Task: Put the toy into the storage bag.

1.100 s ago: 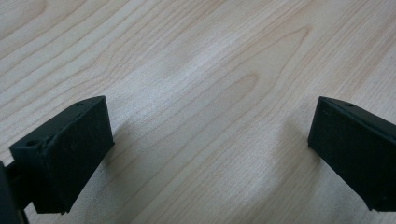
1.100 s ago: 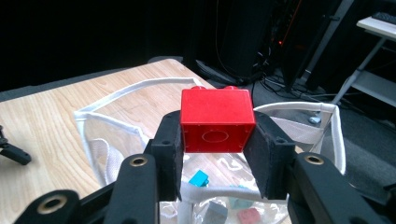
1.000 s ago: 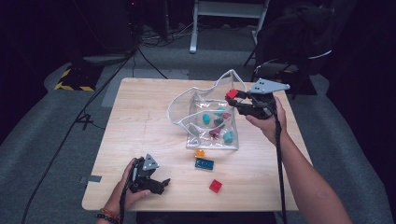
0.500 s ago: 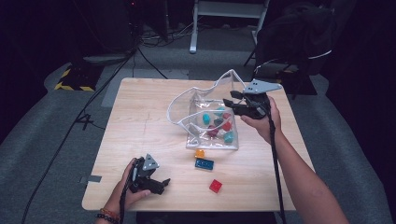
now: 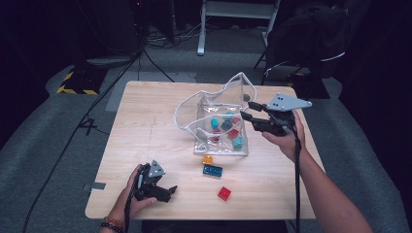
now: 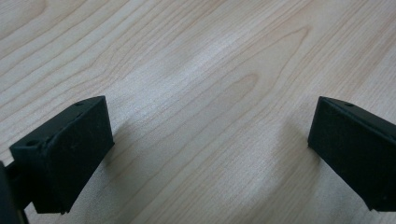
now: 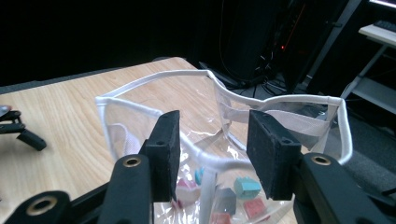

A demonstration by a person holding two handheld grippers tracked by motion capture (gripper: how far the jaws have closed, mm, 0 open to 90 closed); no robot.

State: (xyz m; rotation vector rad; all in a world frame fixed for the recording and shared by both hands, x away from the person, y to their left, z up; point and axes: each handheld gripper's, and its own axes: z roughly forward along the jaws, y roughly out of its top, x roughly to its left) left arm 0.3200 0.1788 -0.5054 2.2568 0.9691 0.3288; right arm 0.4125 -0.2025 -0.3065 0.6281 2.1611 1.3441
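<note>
A clear plastic bag [image 5: 214, 104] with a white rim stands open mid-table and holds several teal and red bricks [image 5: 228, 128]. My right gripper [image 5: 248, 110] hovers at the bag's right rim, open, with nothing between its fingers. In the right gripper view its jaws [image 7: 212, 128] frame the bag's mouth [image 7: 219, 100], with a teal brick [image 7: 247, 186] below. My left gripper [image 5: 169, 192] rests open on the wood near the front left edge; its jaws [image 6: 210, 140] stand wide apart over bare wood.
Three loose bricks lie in front of the bag: an orange one [image 5: 208, 159], a blue one [image 5: 213, 170] and a red one [image 5: 224, 193]. Dark floor, cables and a chair [image 5: 311, 43] surround the wooden table [image 5: 145, 121].
One second ago my right gripper held a red brick above the bag. It has opened and the brick has dropped into the bag. The left gripper has not moved.
</note>
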